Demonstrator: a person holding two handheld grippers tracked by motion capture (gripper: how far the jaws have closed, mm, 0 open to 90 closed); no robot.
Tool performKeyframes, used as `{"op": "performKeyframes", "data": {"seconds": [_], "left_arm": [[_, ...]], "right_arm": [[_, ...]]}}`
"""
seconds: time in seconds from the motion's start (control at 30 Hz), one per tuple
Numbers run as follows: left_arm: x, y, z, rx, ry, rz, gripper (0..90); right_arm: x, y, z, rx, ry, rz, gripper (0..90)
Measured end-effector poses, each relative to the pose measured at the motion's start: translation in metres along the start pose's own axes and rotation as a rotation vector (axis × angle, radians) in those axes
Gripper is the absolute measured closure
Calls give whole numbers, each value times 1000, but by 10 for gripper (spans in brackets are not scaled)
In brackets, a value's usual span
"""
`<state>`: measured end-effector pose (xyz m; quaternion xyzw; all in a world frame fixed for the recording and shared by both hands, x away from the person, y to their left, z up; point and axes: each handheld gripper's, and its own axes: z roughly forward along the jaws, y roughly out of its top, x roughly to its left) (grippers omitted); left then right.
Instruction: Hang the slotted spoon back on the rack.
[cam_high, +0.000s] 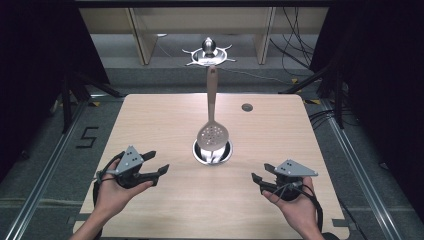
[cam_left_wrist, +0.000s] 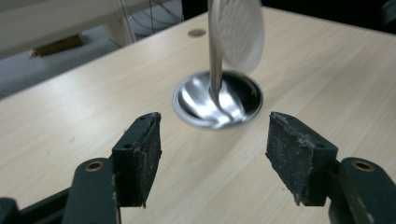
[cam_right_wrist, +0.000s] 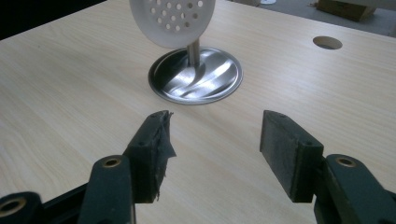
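Observation:
A pale perforated skimmer (cam_high: 212, 134) stands over a round steel holder (cam_high: 226, 152) at the table's middle, its long handle rising away from me. In the left gripper view the skimmer's head (cam_left_wrist: 239, 32) is blurred above the holder (cam_left_wrist: 187, 100), and a metal stem runs down into it. The right gripper view has the skimmer's head (cam_right_wrist: 170, 21) over the same holder (cam_right_wrist: 224, 77). My left gripper (cam_high: 159, 161) (cam_left_wrist: 215, 154) rests left of the holder, open and empty. My right gripper (cam_high: 260, 171) (cam_right_wrist: 215, 149) is low on the right, open and empty too.
A small cable hole (cam_high: 246, 107) (cam_right_wrist: 327, 42) sits in the wooden table (cam_high: 150, 115) at the back right. Beyond the far edge a shiny metal stand (cam_high: 209, 52) is on the floor between wooden legs. Dark curtains flank both sides.

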<state>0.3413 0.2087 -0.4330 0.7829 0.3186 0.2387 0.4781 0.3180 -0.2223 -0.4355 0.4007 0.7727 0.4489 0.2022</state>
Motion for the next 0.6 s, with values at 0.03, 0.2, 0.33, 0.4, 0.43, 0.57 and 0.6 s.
{"op": "performKeyframes", "data": {"seconds": [0.03, 0.2, 0.33, 0.4, 0.43, 0.57, 0.6], "left_arm": [[0, 0, 0, 0, 0, 0, 349], [-1, -33, 4, 59, 21, -27, 353], [-1, -41, 7, 85, 25, -20, 357], [1, -40, 9, 77, 26, -30, 358], [1, -40, 10, 73, 28, -29, 358], [1, -41, 11, 75, 17, -53, 359], [2, -41, 11, 76, 17, -56, 359]], "right_arm": [[0, 0, 0, -7, -12, -6, 435], [-3, -1, -1, 3, -12, -13, 434], [-6, -6, -1, 3, -3, -5, 433], [-6, -11, -1, 8, -10, 29, 433], [-6, -12, -1, 14, -12, 39, 433], [-9, -13, -1, 18, -7, 13, 432], [-9, -13, 0, 16, -3, 11, 431]]}}
